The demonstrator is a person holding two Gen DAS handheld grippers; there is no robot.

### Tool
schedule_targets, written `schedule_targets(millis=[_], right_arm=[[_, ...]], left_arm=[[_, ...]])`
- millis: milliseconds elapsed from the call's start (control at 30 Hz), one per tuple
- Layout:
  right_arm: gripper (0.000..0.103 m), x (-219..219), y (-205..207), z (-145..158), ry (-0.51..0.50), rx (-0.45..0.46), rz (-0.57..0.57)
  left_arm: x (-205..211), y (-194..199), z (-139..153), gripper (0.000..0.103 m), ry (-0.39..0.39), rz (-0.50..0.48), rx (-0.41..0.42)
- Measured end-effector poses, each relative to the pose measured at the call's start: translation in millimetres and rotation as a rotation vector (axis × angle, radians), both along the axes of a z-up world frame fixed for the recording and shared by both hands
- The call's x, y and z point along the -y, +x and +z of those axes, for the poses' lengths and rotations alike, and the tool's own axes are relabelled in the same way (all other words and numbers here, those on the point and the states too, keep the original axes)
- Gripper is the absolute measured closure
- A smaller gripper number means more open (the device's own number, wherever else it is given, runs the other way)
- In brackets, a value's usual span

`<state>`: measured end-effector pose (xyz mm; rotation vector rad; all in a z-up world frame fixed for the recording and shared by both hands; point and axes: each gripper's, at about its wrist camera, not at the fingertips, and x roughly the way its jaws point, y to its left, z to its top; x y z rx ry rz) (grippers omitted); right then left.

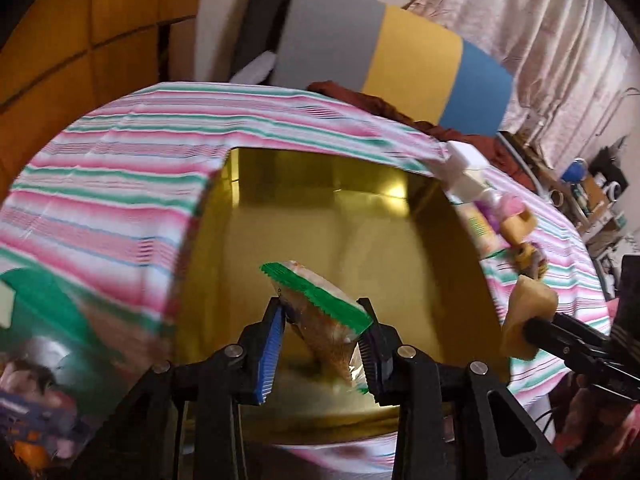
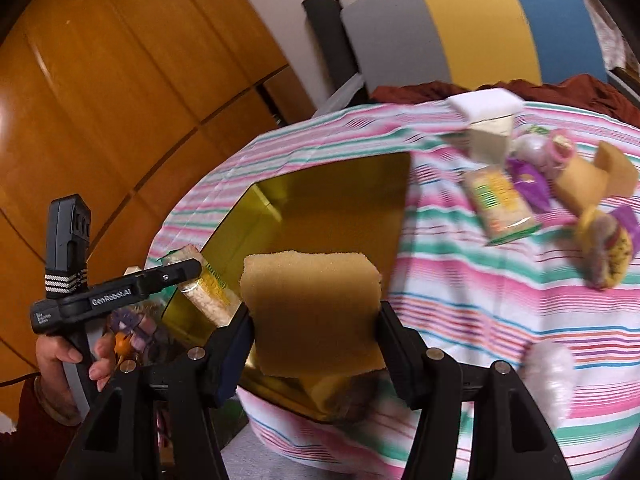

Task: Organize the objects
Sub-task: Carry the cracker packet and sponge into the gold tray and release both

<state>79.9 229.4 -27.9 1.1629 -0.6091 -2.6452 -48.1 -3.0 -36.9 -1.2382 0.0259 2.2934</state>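
Note:
A shiny gold box (image 1: 360,216) sits open on the striped cloth; it also shows in the right wrist view (image 2: 340,200). My left gripper (image 1: 322,344) is shut on a clear snack packet with a green edge (image 1: 320,300) and holds it over the box. In the right wrist view this left gripper (image 2: 184,276) holds the packet (image 2: 208,292) at the box's left rim. My right gripper (image 2: 316,332) is shut on a yellow sponge (image 2: 316,308) above the box's near edge. The sponge also shows in the left wrist view (image 1: 528,316).
Loose items lie on the cloth right of the box: a white block (image 2: 484,108), a green snack packet (image 2: 500,204), purple wrappers (image 2: 528,184), a tan sponge piece (image 2: 596,176), a round toy (image 2: 608,248). A wooden wardrobe (image 2: 120,80) stands left.

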Motion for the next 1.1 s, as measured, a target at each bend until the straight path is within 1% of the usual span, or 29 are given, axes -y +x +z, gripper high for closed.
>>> schedule_targets(millis=[67, 100, 133, 167, 200, 267, 333, 367, 400, 433, 467, 533, 567, 600, 633, 700, 767, 800, 900, 1033, 1100], right_arm=[[0.042, 11.5, -5.7, -2.7, 0.013, 0.014, 0.023], [0.042, 15.6, -8.7, -4.0, 0.018, 0.019, 0.031], [0.042, 18.6, -10.4, -4.4, 0.020, 0.021, 0.036], [0.042, 22.6, -12.6, -4.6, 0.022, 0.022, 0.043], [0.042, 26.9, -14.5, -4.4, 0.027, 0.022, 0.050], [0.042, 32.6, -18.3, -5.4, 0.036, 0.029, 0.057], [0.042, 37.6, -22.8, -8.1, 0.040, 0.038, 0.061], [0.042, 40.5, -24.7, -9.0, 0.040, 0.043, 0.063], [0.042, 41.8, -25.9, -9.7, 0.040, 0.045, 0.064], [0.042, 43.7, -27.7, -10.8, 0.042, 0.048, 0.066], [0.042, 44.7, -28.9, -11.2, 0.044, 0.050, 0.067], [0.042, 47.9, -32.6, -13.0, 0.051, 0.056, 0.072], [0.042, 49.8, -34.4, -13.4, 0.053, 0.058, 0.074], [0.042, 51.3, -36.1, -14.6, 0.054, 0.062, 0.075], [0.042, 52.4, -37.6, -15.5, 0.057, 0.066, 0.074], [0.042, 55.2, -42.6, -17.8, 0.055, 0.074, 0.072], [0.042, 57.7, -46.1, -19.5, 0.048, 0.080, 0.073], [0.042, 60.1, -49.1, -20.8, 0.045, 0.082, 0.075], [0.041, 67.3, -54.5, -23.9, 0.050, 0.088, 0.082], [0.039, 77.9, -63.7, -32.4, 0.057, 0.103, 0.087], [0.037, 79.9, -66.2, -34.8, 0.055, 0.101, 0.094]], left_arm=[[8.2, 2.3, -1.5, 0.067, -0.001, 0.022, -0.006], [10.3, 2.5, -1.5, 0.066, -0.018, 0.035, -0.018], [11.8, 2.4, -3.4, 0.066, -0.057, 0.053, -0.035], [11.9, 2.2, -6.3, 0.066, -0.115, 0.079, -0.046], [12.4, 2.1, -8.0, 0.065, -0.144, 0.092, -0.047], [16.2, 3.4, -11.0, 0.058, -0.144, 0.092, -0.035], [16.2, 7.1, -11.5, 0.040, -0.153, 0.081, -0.036], [15.7, 9.4, -10.5, 0.037, -0.149, 0.069, -0.041], [13.6, 9.3, -8.4, 0.030, -0.148, 0.062, -0.039], [11.6, 11.3, -4.7, 0.027, -0.138, 0.048, -0.037], [12.2, 12.5, -2.2, 0.026, -0.129, 0.047, -0.043], [12.3, 12.5, 6.4, 0.017, -0.132, 0.073, -0.073], [16.0, 13.5, 11.5, 0.016, -0.140, 0.101, -0.101], [20.2, 14.5, 16.4, 0.014, -0.129, 0.126, -0.120], [23.5, 13.0, 19.4, 0.010, -0.115, 0.150, -0.130], [34.7, 11.7, 24.9, 0.005, -0.062, 0.207, -0.137], [47.4, 12.9, 30.4, 0.003, 0.006, 0.283, -0.147], [51.0, 14.2, 32.1, 0.001, 0.026, 0.311, -0.150], [58.1, 19.1, 34.4, 0.000, 0.060, 0.390, -0.163], [52.1, 23.8, 30.1, 0.000, 0.064, 0.407, -0.172], [48.9, 26.9, 28.7, 0.000, 0.073, 0.400, -0.171]])
